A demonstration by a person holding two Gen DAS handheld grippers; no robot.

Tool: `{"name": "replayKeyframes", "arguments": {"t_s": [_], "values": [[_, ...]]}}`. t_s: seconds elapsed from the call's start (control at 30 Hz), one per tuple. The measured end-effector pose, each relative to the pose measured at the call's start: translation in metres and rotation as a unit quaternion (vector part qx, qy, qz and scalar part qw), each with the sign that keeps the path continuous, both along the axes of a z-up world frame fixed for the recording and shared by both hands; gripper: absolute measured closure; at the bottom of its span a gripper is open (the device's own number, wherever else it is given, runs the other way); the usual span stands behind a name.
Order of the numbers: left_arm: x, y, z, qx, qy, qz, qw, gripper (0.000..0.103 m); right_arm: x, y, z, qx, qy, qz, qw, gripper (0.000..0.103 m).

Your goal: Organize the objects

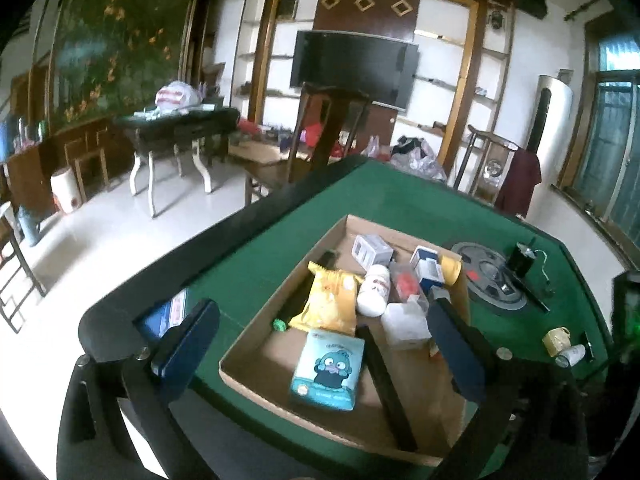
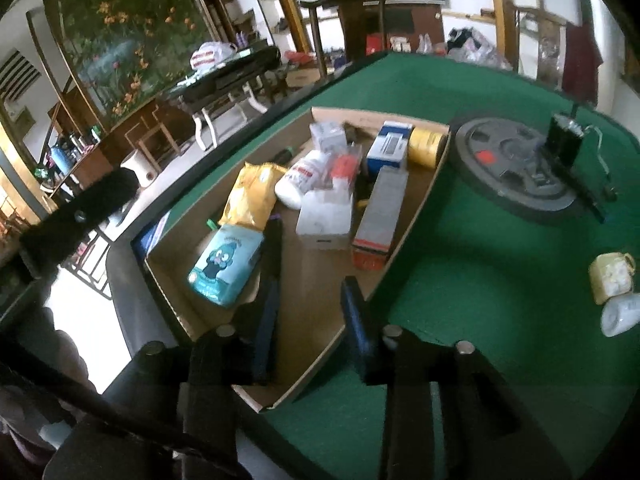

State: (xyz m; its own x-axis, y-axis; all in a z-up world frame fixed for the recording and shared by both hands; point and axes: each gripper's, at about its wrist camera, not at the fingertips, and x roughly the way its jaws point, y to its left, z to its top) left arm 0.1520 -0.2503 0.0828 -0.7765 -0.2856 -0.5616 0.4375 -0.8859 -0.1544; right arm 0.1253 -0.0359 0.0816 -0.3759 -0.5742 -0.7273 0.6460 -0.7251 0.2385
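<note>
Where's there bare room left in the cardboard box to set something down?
The near end of the cardboard box is bare, between the blue cartoon packet and the right wall. The far half is crowded: yellow snack bag, white bottle, boxes, yellow tape roll. Outside, green felt lies free before the mugs.

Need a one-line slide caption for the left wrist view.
Open left tool above a cardboard box of packets and bottles on the green table.

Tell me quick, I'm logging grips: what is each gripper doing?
Left gripper: wide open, holding nothing, over the cardboard box.
Right gripper: partly open, holding nothing.
</note>
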Motion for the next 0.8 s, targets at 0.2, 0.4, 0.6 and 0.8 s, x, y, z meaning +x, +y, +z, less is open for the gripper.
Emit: {"name": "replayKeyframes", "arguments": {"t_s": [0.2, 0.4, 0.6, 0.8], "values": [[0.005, -0.002, -0.005, 0.006, 0.005, 0.022, 0.9997, 0.001, 0.01, 0.0, 0.0, 0.01, 0.034, -0.001, 0.999, 0.07], [0.011, 0.003, -0.004, -0.032, 0.005, 0.036, 0.9988, 0.001, 0.015, -0.001, -0.002, 0.021, 0.051, -0.003, 0.998, 0.07], [0.011, 0.003, -0.008, -0.027, -0.002, 0.036, 0.999, 0.001, 0.019, -0.008, -0.002, 0.031, 0.066, 0.003, 0.997, 0.062], [0.01, -0.005, -0.016, -0.014, -0.018, 0.047, 0.9987, 0.001, 0.02, -0.021, -0.004, 0.052, 0.075, 0.003, 0.996, 0.062]]}}
